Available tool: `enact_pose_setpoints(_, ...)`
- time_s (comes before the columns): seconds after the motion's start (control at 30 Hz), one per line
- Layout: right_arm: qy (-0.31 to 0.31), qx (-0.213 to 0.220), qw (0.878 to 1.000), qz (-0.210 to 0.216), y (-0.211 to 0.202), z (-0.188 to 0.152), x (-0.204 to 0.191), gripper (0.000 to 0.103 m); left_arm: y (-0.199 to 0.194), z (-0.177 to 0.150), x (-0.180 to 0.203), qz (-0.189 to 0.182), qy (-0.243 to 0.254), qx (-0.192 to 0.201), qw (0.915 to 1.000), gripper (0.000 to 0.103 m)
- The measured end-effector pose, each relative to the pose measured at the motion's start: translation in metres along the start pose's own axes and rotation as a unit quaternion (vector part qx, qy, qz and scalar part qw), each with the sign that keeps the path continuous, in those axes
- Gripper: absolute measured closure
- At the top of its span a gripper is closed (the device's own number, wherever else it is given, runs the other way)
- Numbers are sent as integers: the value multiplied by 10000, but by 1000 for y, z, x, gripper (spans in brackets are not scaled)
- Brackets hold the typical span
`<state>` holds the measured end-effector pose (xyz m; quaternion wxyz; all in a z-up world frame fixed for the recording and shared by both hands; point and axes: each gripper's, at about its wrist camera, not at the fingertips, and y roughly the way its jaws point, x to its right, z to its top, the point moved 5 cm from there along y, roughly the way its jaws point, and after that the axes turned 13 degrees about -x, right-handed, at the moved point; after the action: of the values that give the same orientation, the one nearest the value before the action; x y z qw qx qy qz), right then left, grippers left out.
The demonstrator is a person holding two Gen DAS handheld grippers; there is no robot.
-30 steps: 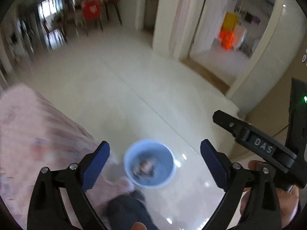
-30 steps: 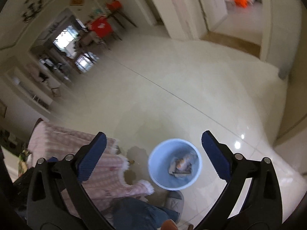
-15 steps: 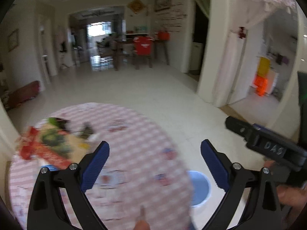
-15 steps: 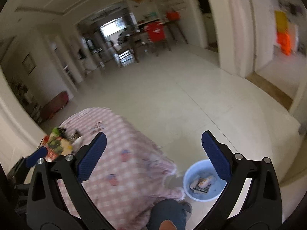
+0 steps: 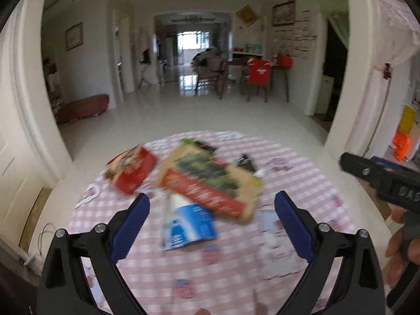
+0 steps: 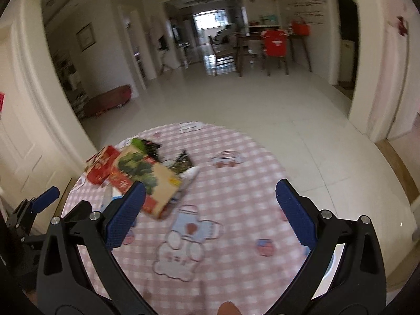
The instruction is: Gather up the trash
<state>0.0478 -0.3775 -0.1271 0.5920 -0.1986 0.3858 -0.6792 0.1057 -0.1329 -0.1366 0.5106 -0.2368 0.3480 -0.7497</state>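
Trash lies on a round table with a pink checked cloth (image 5: 302,183): a red box (image 5: 131,173), a large tan and red carton with a green picture (image 5: 210,181), a blue and white packet (image 5: 189,225) and a dark wrapper (image 5: 246,161). My left gripper (image 5: 212,220) is open and empty, above the blue packet. My right gripper (image 6: 210,210) is open and empty, to the right of the pile; the carton (image 6: 147,178) and the red box (image 6: 101,164) lie at its left finger.
The right gripper's body (image 5: 380,181) shows at the right of the left wrist view. A sliver of the blue bin (image 6: 332,260) shows behind the right finger. Tiled floor (image 6: 249,99) surrounds the table; chairs and a dining table (image 5: 249,73) stand far back.
Both grippers have swung up from the blue bin on the floor to the table top. The trash pile has come close in front of the left gripper.
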Motion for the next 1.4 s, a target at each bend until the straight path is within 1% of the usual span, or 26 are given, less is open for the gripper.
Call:
enact_pose_setpoints(0.07,-170,-66,9998,-40,10,-1,-13,6,11,-7,-21,91,-126,-110,9998,9)
enact_pose_setpoints(0.17,-317,-175,9993,-102,20,-5,-24,6,39,-19,-53,200,-366,-413,9983,9)
enact_pose_setpoints(0.27,-435,-304,9984,-191,31,-10,-27,6,69,-36,-76,191,-554,-756,9954,9)
enact_pose_setpoints(0.3,-465,-345,9981,-216,35,-10,-27,6,83,-39,-82,179,-631,-933,9935,11)
enact_pose_setpoints(0.33,-486,-369,9979,-227,36,-12,-28,6,91,-41,-85,119,-681,-1039,9922,15)
enact_pose_setpoints(0.4,-550,-442,9972,-263,44,-13,-30,6,110,-45,-87,-83,-786,-1303,9883,32)
enact_pose_setpoints(0.43,-574,-463,9969,-265,47,-14,-32,6,119,-46,-88,-184,-832,-1386,9867,34)
enact_pose_setpoints(0.5,-651,-531,9960,-296,54,-16,-34,6,123,-43,-88,-147,-802,-1317,9879,35)
enact_pose_setpoints(0.6,-850,-627,9937,-369,68,-18,-42,6,132,-35,-91,-270,-824,-1345,9871,45)
enact_pose_setpoints(0.63,-916,-645,9929,-404,71,-18,-44,6,133,-33,-91,-268,-799,-1359,9871,53)
enact_pose_setpoints(0.67,-1039,-679,9912,-465,78,-19,-48,6,135,-32,-90,-285,-736,-1379,9873,57)
enact_pose_setpoints(0.7,-1171,-704,9893,-510,83,-19,-53,6,135,-30,-88,-359,-636,-1360,9880,71)
enact_pose_setpoints(0.73,-1307,-720,9872,-565,89,-20,-58,6,134,-29,-83,-443,-502,-1346,9886,82)
enact_pose_setpoints(0.77,-1491,-742,9838,-658,97,-20,-64,6,131,-28,-79,-454,-420,-1348,9889,96)
enact_pose_setpoints(0.8,-1645,-762,9809,-705,103,-20,-70,6,130,-26,-75,-369,-330,-1352,9896,97)
enact_pose_setpoints(0.87,-1994,-769,9735,-817,115,-19,-83,6,128,-28,-73,-418,-312,-1325,9898,97)
enact_pose_setpoints(0.97,-2639,-734,9569,-969,129,-21,-109,6,122,-37,-80,-410,-445,-1298,9897,97)
enact_pose_setpoints(1.1,-3405,-617,9295,-1273,152,-26,-137,6,108,-52,-90,-419,-652,-1285,9887,97)
enact_pose_setpoints(1.13,-3542,-630,9245,-1264,156,-28,-142,8,106,-54,-92,-421,-702,-1288,9883,97)
enact_pose_setpoints(1.17,-3723,-637,9177,-1230,160,-32,-149,15,104,-57,-94,-410,-731,-1287,9881,97)
enact_pose_setpoints(1.2,-3805,-523,9153,-1216,160,-33,-153,17,103,-58,-95,-365,-746,-1290,9882,97)
enact_pose_setpoints(1.23,-3835,-516,9140,-1219,161,-33,-155,29,102,-57,-97,-358,-752,-1291,9881,97)
enact_pose_setpoints(1.27,-3857,-538,9122,-1272,165,-32,-156,50,102,-58,-98,-375,-771,-1294,9879,97)
enact_pose_setpoints(1.3,-3860,-470,9112,-1360,167,-30,-156,53,101,-57,-99,-378,-807,-1296,9876,97)
enact_pose_setpoints(1.33,-3855,-445,9122,-1315,167,-29,-157,59,100,-57,-99,-352,-822,-1290,9876,97)
enact_pose_setpoints(1.4,-3748,-357,9194,-1138,158,-25,-154,68,97,-57,-100,-355,-851,-1271,9876,97)
